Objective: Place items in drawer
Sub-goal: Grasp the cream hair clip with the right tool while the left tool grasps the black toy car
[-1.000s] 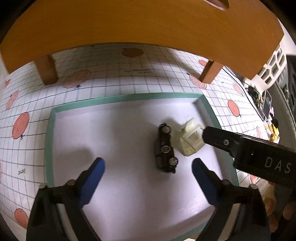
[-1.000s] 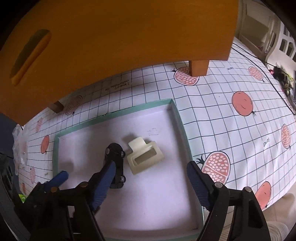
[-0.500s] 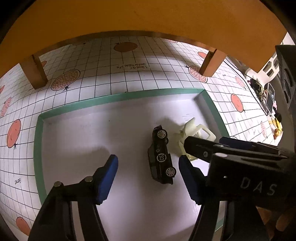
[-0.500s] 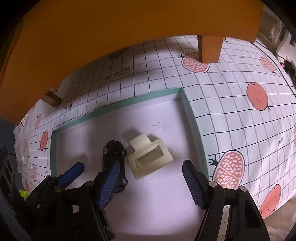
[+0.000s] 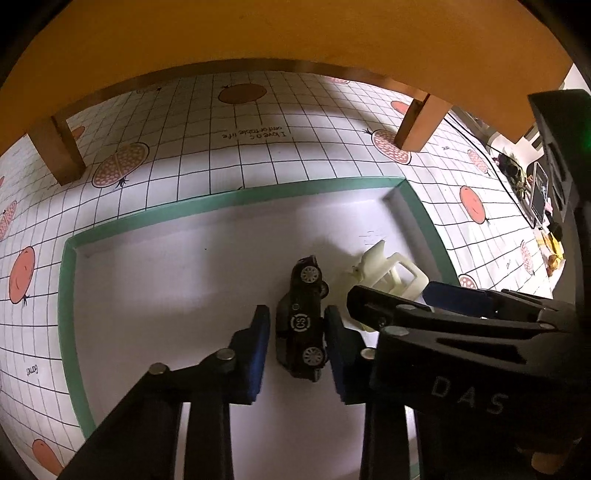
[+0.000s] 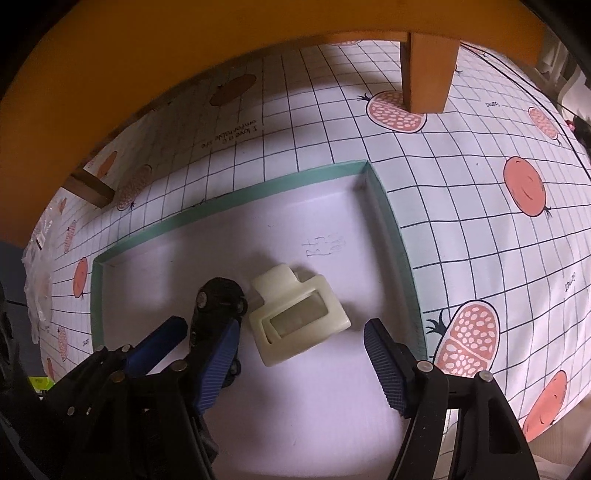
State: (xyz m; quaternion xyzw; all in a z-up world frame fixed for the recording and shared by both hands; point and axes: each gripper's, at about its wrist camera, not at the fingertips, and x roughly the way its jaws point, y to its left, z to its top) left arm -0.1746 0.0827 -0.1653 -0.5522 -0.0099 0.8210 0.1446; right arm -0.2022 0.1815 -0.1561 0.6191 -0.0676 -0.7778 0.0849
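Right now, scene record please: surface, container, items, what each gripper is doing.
surface: grid tablecloth with fruit print
container: shallow tray, green rim, white floor
items: black toy car and cream hair clip, both lying in the tray, side by side
left gripper: jaws have just been closing, pads now on both sides of the toy car
right gripper: open, straddling the hair clip, not touching it
overhead: orange wooden stand
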